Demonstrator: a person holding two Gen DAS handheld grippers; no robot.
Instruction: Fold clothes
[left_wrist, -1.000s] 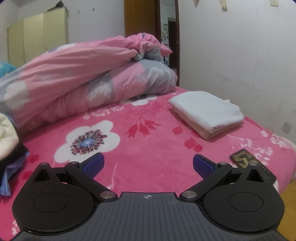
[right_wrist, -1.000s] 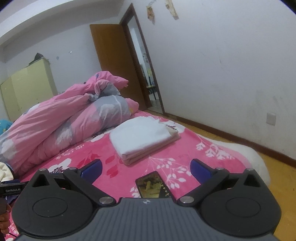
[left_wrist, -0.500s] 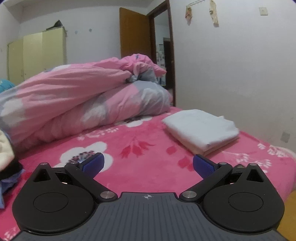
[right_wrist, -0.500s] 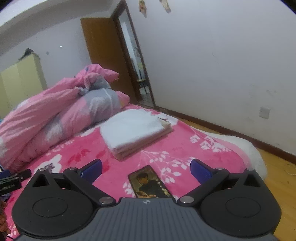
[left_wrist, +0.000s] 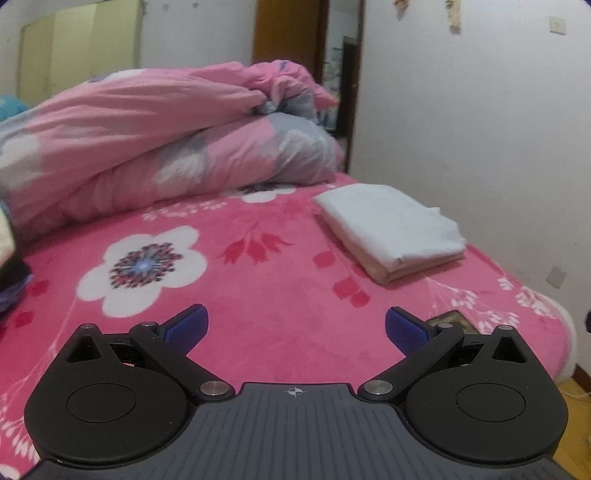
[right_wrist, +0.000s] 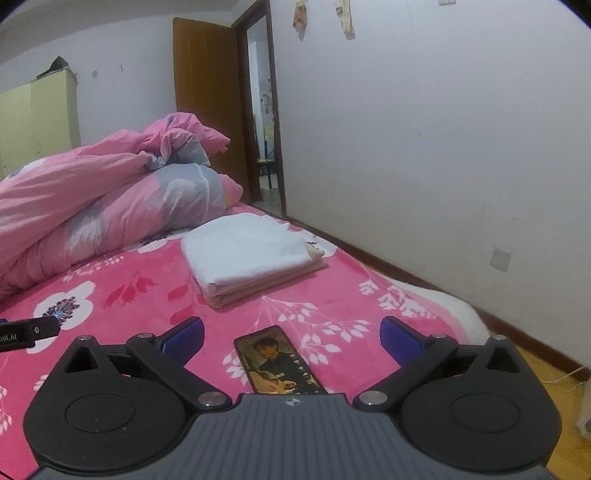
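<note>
A folded stack of clothes (left_wrist: 391, 229), white on top with a beige layer under it, lies on the pink flowered bed cover (left_wrist: 258, 295) near its right side. The right wrist view has the same folded stack (right_wrist: 251, 254) ahead. My left gripper (left_wrist: 295, 328) hovers open over bare cover, well short of the stack, with nothing between its blue pads. Equally open and holding nothing, my right gripper (right_wrist: 291, 338) hangs above a phone. A pile of unfolded clothes (left_wrist: 11, 266) shows at the far left edge.
A bundled pink and grey quilt (left_wrist: 166, 147) fills the back of the bed. A phone (right_wrist: 279, 360) lies face up near the bed's front edge. The white wall (right_wrist: 443, 129) and wooden floor (right_wrist: 554, 387) run along the right. A doorway (right_wrist: 264, 129) opens behind.
Both views have tilted down and shifted a little over the bed. The phone edge is back in the left wrist view. Both grippers stayed open; the folded stack has not moved.
</note>
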